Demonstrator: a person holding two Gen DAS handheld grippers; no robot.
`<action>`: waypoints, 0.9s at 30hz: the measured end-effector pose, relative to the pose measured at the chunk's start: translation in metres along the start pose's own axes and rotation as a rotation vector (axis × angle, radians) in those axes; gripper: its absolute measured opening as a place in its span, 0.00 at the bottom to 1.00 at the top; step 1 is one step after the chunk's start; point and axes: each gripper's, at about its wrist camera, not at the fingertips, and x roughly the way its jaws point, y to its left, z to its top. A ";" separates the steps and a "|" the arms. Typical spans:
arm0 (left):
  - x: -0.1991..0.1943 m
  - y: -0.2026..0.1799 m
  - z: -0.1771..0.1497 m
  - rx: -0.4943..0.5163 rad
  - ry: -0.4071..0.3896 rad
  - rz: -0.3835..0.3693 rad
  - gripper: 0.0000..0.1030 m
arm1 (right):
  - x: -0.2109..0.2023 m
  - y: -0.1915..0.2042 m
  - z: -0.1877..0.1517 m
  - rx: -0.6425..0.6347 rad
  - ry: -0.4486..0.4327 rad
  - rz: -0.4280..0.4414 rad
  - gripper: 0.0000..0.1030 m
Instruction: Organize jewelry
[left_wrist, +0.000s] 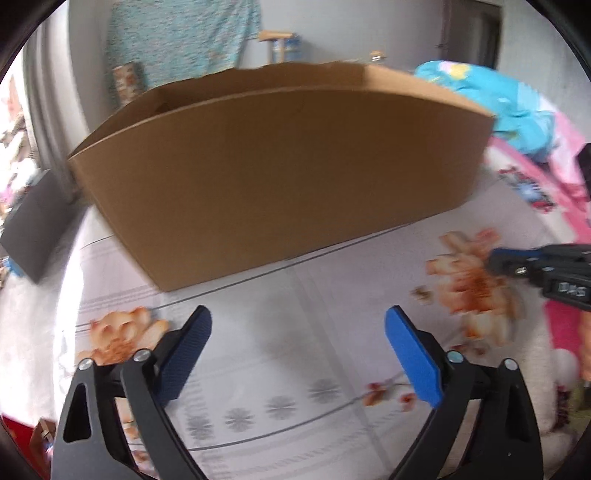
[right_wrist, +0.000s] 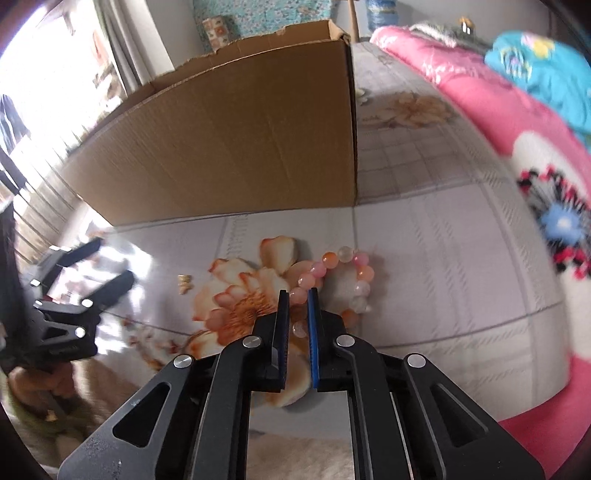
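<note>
Just behind bracelet (right_wrist: 332, 284), cardboard box (right_wrist: 236, 147)

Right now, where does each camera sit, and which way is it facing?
Left wrist: on the left gripper, jaws wide and empty, looking down over the floral sheet at the cardboard box; the right gripper enters at right.
Right wrist: on the right gripper, pinching the bead bracelet; the left gripper sits at left.
Shared: box, sheet.

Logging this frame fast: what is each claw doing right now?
Left claw: open, holding nothing.
Right claw: closed on the bead bracelet.
</note>
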 end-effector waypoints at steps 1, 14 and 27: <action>0.000 -0.003 0.002 0.015 0.002 -0.031 0.84 | 0.000 -0.002 -0.001 0.008 -0.002 0.013 0.07; 0.013 -0.043 0.025 0.283 0.098 -0.316 0.34 | -0.003 -0.042 -0.004 0.069 -0.012 0.114 0.07; 0.027 -0.064 0.026 0.583 0.199 -0.330 0.12 | -0.006 -0.045 -0.006 0.077 -0.012 0.134 0.07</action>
